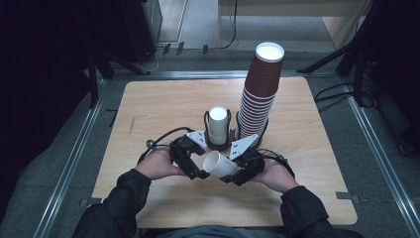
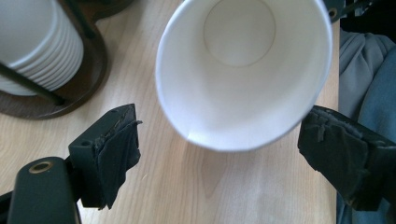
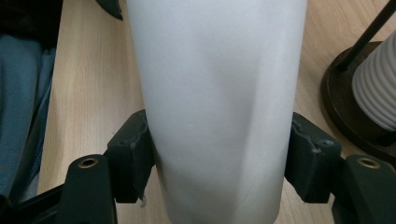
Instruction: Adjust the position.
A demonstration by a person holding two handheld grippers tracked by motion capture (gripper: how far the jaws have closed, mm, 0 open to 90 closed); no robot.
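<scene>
A person at a wooden table holds a white paper cup tipped on its side between two hand-held grippers, near the table's front edge and just in front of a dark round cup holder. The right gripper is clamped on the cup's wall, its two black jaws pressing either flank hard enough to leave a faint crease in the paper, as the right gripper view shows. The left gripper faces the cup's open mouth with its jaws spread wide and touching nothing; in the left gripper view the rim and the round bottom inside sit between the padded fingers, apart from both. The sideways hold appears meant to present the mouth to the free gripper, perhaps for a handover or to steady the rim. Behind, the holder carries a short stack of white cups upright between thin black rods, and just to its right a tall stack of brown cups rises, leaning slightly. The single cup seems to be in transit between hand and stack; which way, the pictures cannot say.
</scene>
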